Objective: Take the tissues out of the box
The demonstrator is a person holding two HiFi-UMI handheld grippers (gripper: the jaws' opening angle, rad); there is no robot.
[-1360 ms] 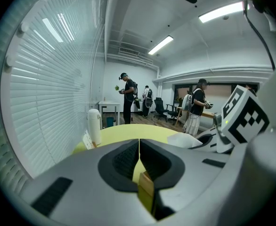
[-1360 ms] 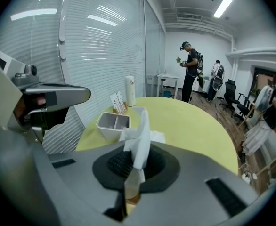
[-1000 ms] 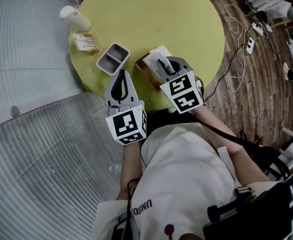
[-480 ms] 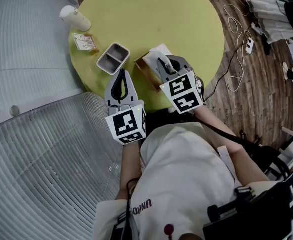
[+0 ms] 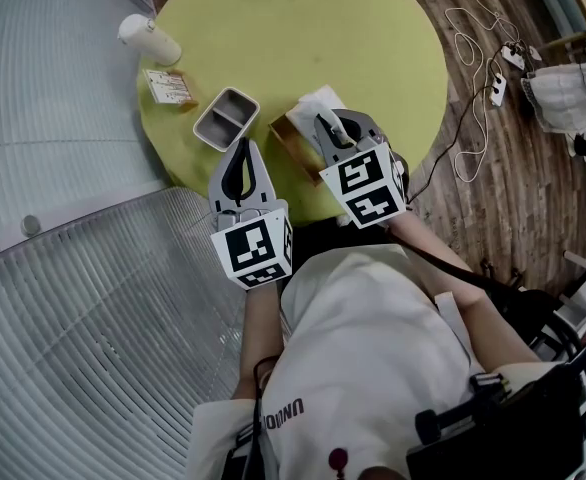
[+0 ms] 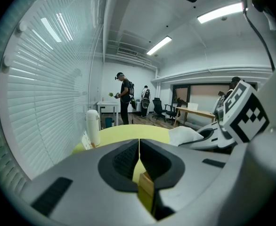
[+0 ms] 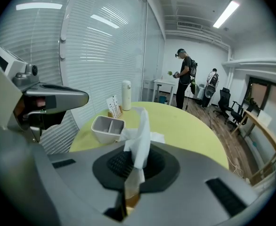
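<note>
pinching a tissue [image 7: 140, 133], right hand-held gripper [image 7: 136, 164] fully closed

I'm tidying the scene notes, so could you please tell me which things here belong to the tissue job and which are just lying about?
In the job: tissue, with the right gripper shut on it; tissue box.
Lying about: divided tray; white bottle; card stand; left gripper, shut and empty.
</note>
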